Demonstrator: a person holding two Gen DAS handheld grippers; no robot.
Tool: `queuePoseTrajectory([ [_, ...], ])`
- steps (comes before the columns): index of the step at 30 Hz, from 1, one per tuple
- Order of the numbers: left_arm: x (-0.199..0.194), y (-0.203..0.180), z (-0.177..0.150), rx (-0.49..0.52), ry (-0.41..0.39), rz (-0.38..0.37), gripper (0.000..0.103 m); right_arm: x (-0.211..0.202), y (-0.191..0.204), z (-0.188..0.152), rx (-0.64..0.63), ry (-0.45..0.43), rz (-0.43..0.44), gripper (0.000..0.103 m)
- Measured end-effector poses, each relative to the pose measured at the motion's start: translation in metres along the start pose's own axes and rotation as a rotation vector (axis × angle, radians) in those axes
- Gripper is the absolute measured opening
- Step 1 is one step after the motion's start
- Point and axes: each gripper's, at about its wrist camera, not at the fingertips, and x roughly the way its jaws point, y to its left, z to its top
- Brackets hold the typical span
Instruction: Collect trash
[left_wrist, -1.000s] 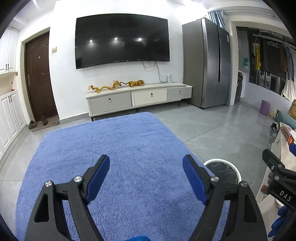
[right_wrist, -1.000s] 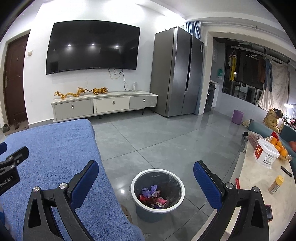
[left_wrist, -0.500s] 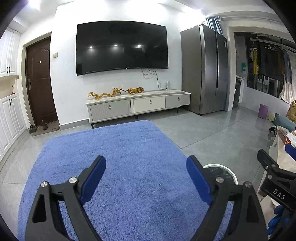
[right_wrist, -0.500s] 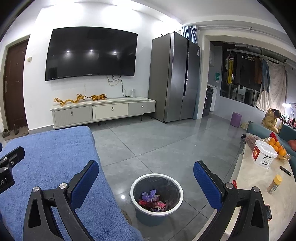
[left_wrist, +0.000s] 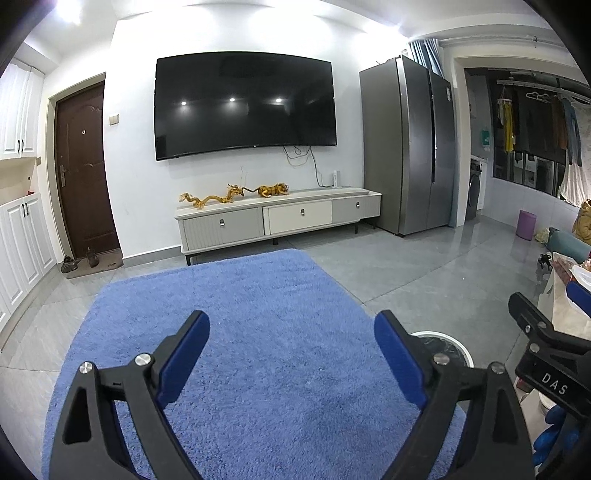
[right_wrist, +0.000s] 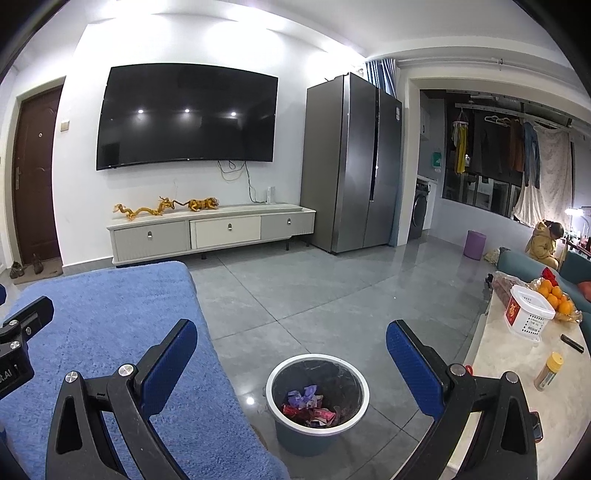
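Fingers spread wide and empty on the left gripper (left_wrist: 291, 354) over the blue rug (left_wrist: 258, 314); the right gripper (right_wrist: 291, 354) likewise, above the bin (right_wrist: 317, 391), wrappers (right_wrist: 308, 404) already inside. No loose trash shows; collecting looks finished.

A home living room: wall TV (right_wrist: 186, 118) above a cabinet (right_wrist: 210, 230), rug (left_wrist: 255, 332), fridge (right_wrist: 351, 162) far right.

Between the right gripper's (right_wrist: 291, 341) blue pads (right_wrist: 168, 363), a white-rimmed blue-grey trash bin (right_wrist: 352, 373) held purple and red wrappers (right_wrist: 308, 404); a plain blue rug (right_wrist: 103, 314) lay to its left, with orange tangerines (right_wrist: 556, 297) to its right.
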Motion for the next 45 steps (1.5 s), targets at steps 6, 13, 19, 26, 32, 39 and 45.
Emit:
queuePoseTrajectory([
  [6, -0.008, 0.003, 0.001, -0.002, -0.012, 0.002, 0.093, -0.01, 0.001, 0.003, -0.003, -0.02, 0.006, 0.103],
  [13, -0.014, 0.006, 0.003, -0.004, -0.025, 0.004, 0.093, -0.019, 0.002, 0.005, -0.004, -0.039, 0.01, 0.103],
  [19, -0.022, 0.004, 0.002, -0.001, -0.036, 0.005, 0.094, -0.022, 0.0, 0.004, -0.007, -0.047, 0.014, 0.103],
  [26, -0.022, 0.004, 0.002, 0.003, -0.04, 0.005, 0.094, -0.023, 0.0, 0.004, -0.011, -0.061, 0.009, 0.103],
  [32, -0.022, 0.005, 0.0, -0.005, -0.038, 0.008, 0.094, -0.024, 0.002, 0.003, -0.016, -0.065, -0.002, 0.103],
  [39, -0.021, 0.004, -0.002, -0.004, -0.034, 0.012, 0.094, -0.023, -0.001, 0.003, -0.018, -0.063, -0.017, 0.103],
  [45, -0.02, 0.003, -0.002, 0.0, -0.032, 0.01, 0.094, -0.018, -0.008, 0.004, -0.009, -0.061, -0.031, 0.103],
])
